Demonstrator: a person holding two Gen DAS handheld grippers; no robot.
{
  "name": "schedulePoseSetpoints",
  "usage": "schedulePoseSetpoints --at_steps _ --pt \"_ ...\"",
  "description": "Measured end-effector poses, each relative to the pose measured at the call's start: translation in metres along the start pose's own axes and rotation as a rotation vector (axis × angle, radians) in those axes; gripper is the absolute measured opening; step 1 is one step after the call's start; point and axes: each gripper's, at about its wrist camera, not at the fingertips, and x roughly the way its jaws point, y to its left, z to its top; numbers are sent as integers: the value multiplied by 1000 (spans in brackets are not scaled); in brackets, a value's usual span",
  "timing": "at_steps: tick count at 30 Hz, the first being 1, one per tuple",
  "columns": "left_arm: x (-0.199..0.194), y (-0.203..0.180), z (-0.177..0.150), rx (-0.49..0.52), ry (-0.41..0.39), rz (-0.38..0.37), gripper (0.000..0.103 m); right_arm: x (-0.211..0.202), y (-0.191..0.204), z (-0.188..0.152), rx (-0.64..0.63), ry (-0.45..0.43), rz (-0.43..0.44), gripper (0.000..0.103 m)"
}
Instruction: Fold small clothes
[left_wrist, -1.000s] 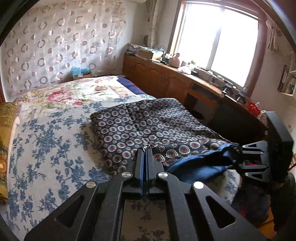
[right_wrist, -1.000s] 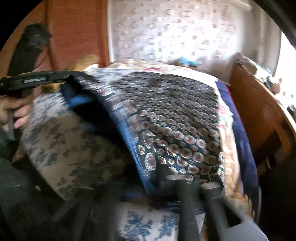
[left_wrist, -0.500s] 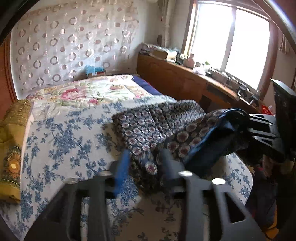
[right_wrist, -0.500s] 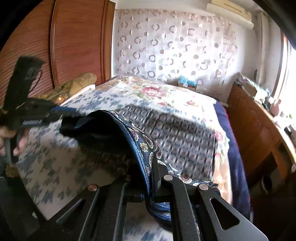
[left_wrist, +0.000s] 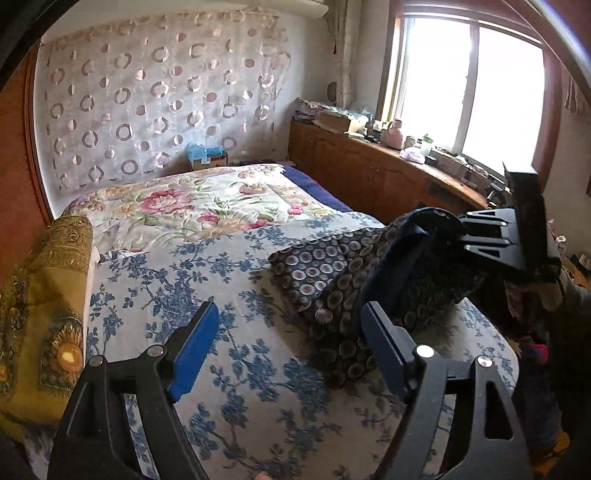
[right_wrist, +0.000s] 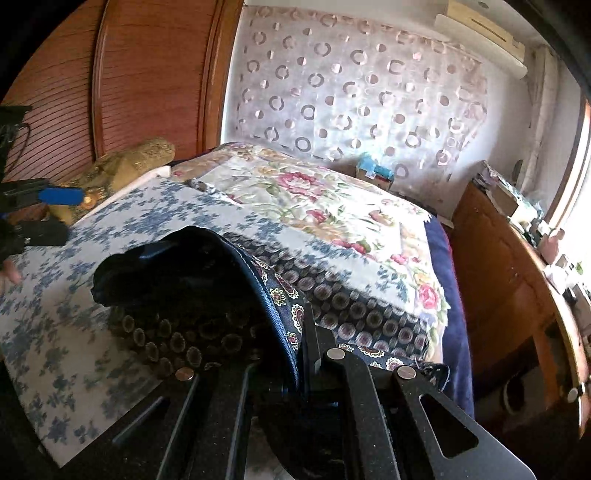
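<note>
The bed (left_wrist: 236, 369), spread with a blue-flowered sheet, lies ahead of and below both tongs, and the garment (left_wrist: 332, 266), dark with ring patterns and a navy lining, sits on its near edge. Part of it lies flat on the sheet; the near hem is lifted and hangs in a loose hump.

The right tongs (right_wrist: 301, 354) are clamped tight on that hem, the cloth running up between the jaws and arching away to the left in the right wrist view. In the left wrist view the same tongs (left_wrist: 458, 229) show at the right, with the raised fold draped from their tip.

The left tongs (left_wrist: 284, 350) are opening, blue pads (left_wrist: 192, 350) wide apart, with nothing between them but bare sheet; the garment lies just to the right of the right-hand pad, not touching it as far as I can tell.

To do this fold well, I judge the right tongs should carry the hem over the flat part, keeping it taut and level so the lining does not bunch. The free left tongs would best take the hem's other corner, or press the flat layer down, before the fold is laid. Letting the hump sag first risks a crooked crease.
</note>
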Motion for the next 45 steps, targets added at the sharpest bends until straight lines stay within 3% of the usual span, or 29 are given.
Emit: schedulePoseSetpoints --at_steps 14,17,19,21,27,35,45 --pt "79 23 15 3 134 5 80 86 -34 17 50 78 35 5" --pt "92 24 19 12 147 -8 80 91 -39 17 59 84 19 21" --pt "97 25 23 12 138 -16 80 87 -43 20 76 31 -22 41" --pt "101 26 27 5 136 -33 80 82 -47 25 91 -10 -49 49" --pt "121 29 31 15 171 -40 80 64 -61 35 129 -34 -82 57" --pt "154 34 35 -11 234 -70 80 30 -62 13 192 -29 -135 67" --pt "177 29 43 -20 251 -104 80 36 -65 -21 285 112 -174 69"
